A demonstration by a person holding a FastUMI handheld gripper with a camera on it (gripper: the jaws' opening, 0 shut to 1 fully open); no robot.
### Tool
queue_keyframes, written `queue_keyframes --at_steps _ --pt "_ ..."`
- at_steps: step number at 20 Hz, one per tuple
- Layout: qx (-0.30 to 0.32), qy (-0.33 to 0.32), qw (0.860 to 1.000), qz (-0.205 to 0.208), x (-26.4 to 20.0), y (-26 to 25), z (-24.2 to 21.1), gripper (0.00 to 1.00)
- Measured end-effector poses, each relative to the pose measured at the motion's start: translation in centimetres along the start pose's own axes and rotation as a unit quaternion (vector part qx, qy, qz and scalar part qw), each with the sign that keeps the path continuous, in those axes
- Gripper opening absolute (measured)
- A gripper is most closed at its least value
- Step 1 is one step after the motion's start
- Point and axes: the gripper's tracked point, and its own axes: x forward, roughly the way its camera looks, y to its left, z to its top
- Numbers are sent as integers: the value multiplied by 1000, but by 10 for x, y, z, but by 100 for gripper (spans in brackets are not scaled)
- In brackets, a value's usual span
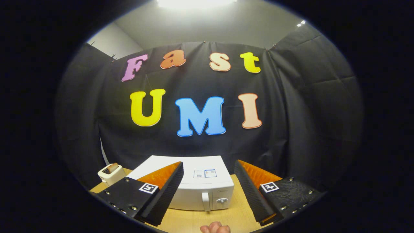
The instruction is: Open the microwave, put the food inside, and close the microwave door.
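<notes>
White microwave shut, labelled on top; gripper jaws apart.

glossy plastic microwave, matt wood table, cloth wall

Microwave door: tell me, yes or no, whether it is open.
No: the microwave door sits flush with its front, handle untouched, beyond the open gripper, whose fingers hold nothing.

A light wooden table carries a white microwave, its door shut and its handle facing the gripper, whose fingers are spread wide above the tabletop. Beside the microwave's far corner stands a small cream toaster holding toast.
</notes>
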Motion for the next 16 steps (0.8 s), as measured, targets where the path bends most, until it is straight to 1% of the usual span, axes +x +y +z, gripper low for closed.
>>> queue_keyframes --at_steps 2,4,6,8,11,16 --pt "9 10 1000 3 -11 0 34 99" --pt "19 6 1000 12 -21 3 64 99" --pt "12 -1 1000 11 -22 -3 85 99" --pt "10 -3 1000 17 -25 -3 97 99" --pt "19 -6 999 38 -23 -1 113 99" --pt "4 -2 998 64 -13 -6 116 99"
